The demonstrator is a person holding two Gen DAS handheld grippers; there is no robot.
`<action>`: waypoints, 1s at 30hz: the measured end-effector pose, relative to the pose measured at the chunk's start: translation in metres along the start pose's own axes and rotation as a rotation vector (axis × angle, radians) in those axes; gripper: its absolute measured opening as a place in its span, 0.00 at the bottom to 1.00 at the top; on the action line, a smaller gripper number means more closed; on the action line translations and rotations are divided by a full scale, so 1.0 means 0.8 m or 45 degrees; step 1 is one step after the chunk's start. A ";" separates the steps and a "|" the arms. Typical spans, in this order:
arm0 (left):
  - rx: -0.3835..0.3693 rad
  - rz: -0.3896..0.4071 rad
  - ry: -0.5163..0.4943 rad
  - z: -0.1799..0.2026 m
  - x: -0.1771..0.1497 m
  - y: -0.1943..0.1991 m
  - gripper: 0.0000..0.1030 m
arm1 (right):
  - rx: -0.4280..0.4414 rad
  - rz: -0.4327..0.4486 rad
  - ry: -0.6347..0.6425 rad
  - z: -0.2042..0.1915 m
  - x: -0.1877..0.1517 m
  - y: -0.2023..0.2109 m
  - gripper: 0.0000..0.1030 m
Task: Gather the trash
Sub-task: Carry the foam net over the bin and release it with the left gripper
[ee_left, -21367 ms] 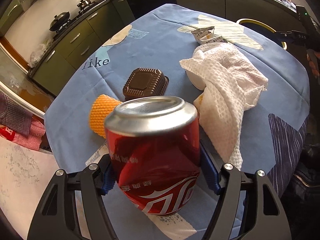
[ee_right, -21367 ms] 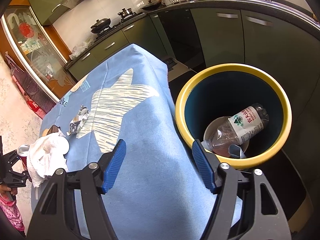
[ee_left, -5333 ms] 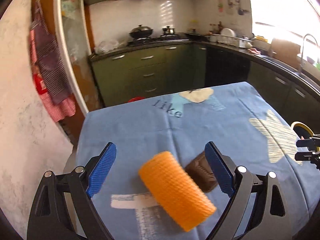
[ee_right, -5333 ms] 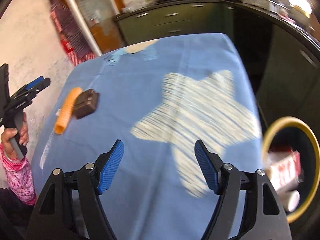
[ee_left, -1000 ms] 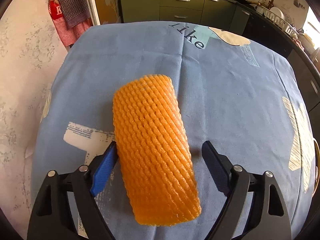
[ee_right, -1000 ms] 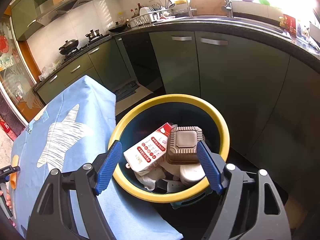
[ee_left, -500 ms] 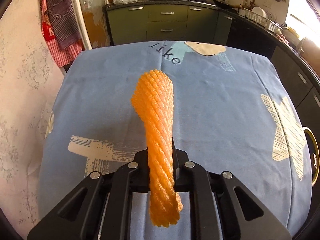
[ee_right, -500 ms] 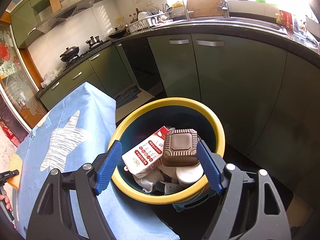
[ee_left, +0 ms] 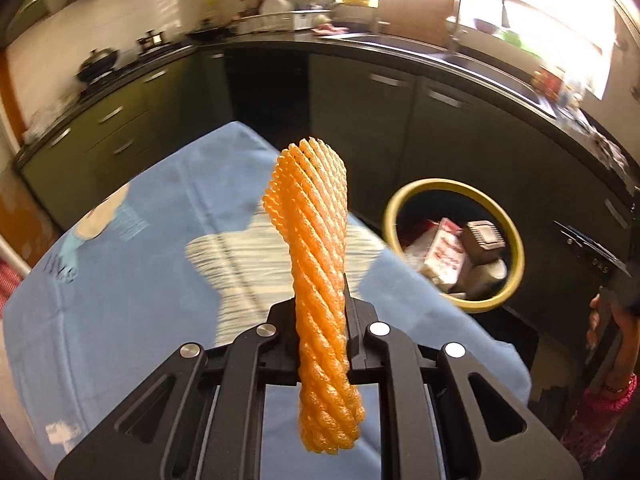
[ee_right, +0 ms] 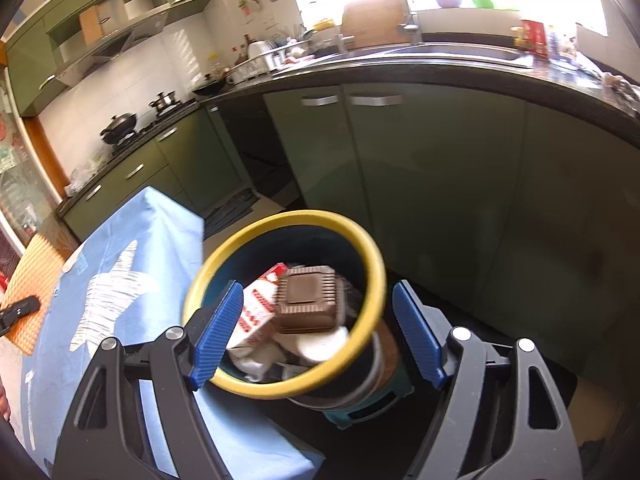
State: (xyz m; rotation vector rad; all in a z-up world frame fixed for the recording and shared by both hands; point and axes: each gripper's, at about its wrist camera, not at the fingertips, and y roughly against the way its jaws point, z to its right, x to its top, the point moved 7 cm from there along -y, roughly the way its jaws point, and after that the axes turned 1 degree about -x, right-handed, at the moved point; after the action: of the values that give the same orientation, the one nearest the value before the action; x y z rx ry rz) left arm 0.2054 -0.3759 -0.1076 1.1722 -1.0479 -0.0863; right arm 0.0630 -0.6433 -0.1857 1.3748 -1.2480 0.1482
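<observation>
My left gripper is shut on an orange foam net sleeve, squeezed flat and sticking up above the blue tablecloth. To its right, off the table's edge, stands the yellow-rimmed bin holding a brown square box, a red-and-white carton and other trash. My right gripper hangs open over the same bin, nothing between its blue pads. The orange sleeve also shows at that view's left edge.
Green kitchen cabinets and a dark counter with a sink curve behind the bin. A stove with pots stands at the back left. A person's hand and pink sleeve show at the right edge.
My left gripper closed on the orange sleeve, lifted it off the table and swung right, bringing the bin into view. The right gripper shifted a little over the bin, still open.
</observation>
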 end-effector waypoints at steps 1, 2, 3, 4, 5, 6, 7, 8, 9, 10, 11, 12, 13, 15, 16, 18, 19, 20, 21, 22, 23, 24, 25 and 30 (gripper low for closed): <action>-0.034 -0.001 -0.048 0.024 0.010 -0.012 0.13 | -0.011 0.001 -0.007 0.005 0.001 0.001 0.71; -0.067 -0.005 -0.099 0.048 0.020 -0.025 0.13 | -0.023 0.003 -0.016 0.012 0.001 0.004 0.71; -0.103 -0.018 -0.143 0.070 0.028 -0.037 0.14 | -0.031 0.004 -0.021 0.017 0.001 0.005 0.71; -0.165 -0.041 -0.191 0.094 0.037 -0.053 0.14 | -0.039 0.003 -0.027 0.022 0.001 0.006 0.71; -0.207 -0.062 -0.221 0.114 0.045 -0.067 0.14 | -0.046 0.000 -0.031 0.027 0.000 0.006 0.71; -0.246 -0.094 -0.259 0.132 0.051 -0.083 0.14 | -0.052 -0.003 -0.035 0.030 0.000 0.007 0.71; -0.273 -0.121 -0.290 0.147 0.055 -0.095 0.14 | -0.059 -0.007 -0.039 0.034 -0.001 0.007 0.71; -0.303 -0.155 -0.320 0.161 0.060 -0.112 0.14 | -0.063 -0.010 -0.043 0.038 -0.002 0.007 0.71; -0.323 -0.187 -0.342 0.173 0.064 -0.126 0.15 | -0.066 -0.013 -0.047 0.041 -0.003 0.007 0.71; -0.332 -0.206 -0.356 0.179 0.065 -0.136 0.16 | -0.070 -0.017 -0.049 0.043 -0.004 0.006 0.71; -0.338 -0.229 -0.369 0.187 0.070 -0.151 0.16 | -0.075 -0.023 -0.052 0.046 -0.005 0.006 0.71; -0.334 -0.246 -0.380 0.193 0.072 -0.165 0.19 | -0.078 -0.027 -0.053 0.047 -0.005 0.005 0.71; -0.326 -0.261 -0.398 0.198 0.077 -0.177 0.22 | -0.081 -0.031 -0.054 0.050 -0.007 0.006 0.71; -0.314 -0.278 -0.414 0.200 0.080 -0.196 0.35 | -0.083 -0.036 -0.053 0.051 -0.007 0.005 0.71; -0.310 -0.282 -0.414 0.201 0.082 -0.203 0.43 | -0.083 -0.037 -0.052 0.051 -0.007 0.005 0.71; -0.314 -0.305 -0.423 0.204 0.085 -0.216 0.57 | -0.081 -0.037 -0.051 0.052 -0.007 0.006 0.71; -0.310 -0.304 -0.423 0.207 0.089 -0.221 0.64 | -0.079 -0.038 -0.049 0.051 -0.006 0.006 0.71; -0.292 -0.295 -0.421 0.205 0.092 -0.223 0.67 | -0.077 -0.039 -0.047 0.049 -0.006 0.005 0.71; -0.289 -0.291 -0.421 0.206 0.094 -0.224 0.69 | -0.075 -0.039 -0.044 0.047 -0.005 0.005 0.71; -0.293 -0.285 -0.417 0.205 0.095 -0.222 0.73 | -0.073 -0.039 -0.041 0.045 -0.005 0.005 0.71; -0.294 -0.279 -0.412 0.201 0.096 -0.220 0.75 | -0.071 -0.038 -0.037 0.043 -0.005 0.006 0.71; -0.289 -0.267 -0.404 0.197 0.098 -0.215 0.77 | -0.069 -0.037 -0.033 0.041 -0.006 0.007 0.71; -0.282 -0.254 -0.397 0.193 0.098 -0.209 0.77 | -0.065 -0.035 -0.030 0.039 -0.005 0.008 0.71; -0.282 -0.123 -0.303 0.161 0.091 -0.140 0.81 | -0.022 -0.030 0.003 0.019 -0.005 0.015 0.72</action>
State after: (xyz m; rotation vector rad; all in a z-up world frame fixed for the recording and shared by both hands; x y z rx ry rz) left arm 0.2040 -0.5565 -0.1494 1.0270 -1.1569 -0.4164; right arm 0.0443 -0.6494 -0.1849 1.3735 -1.2280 0.1229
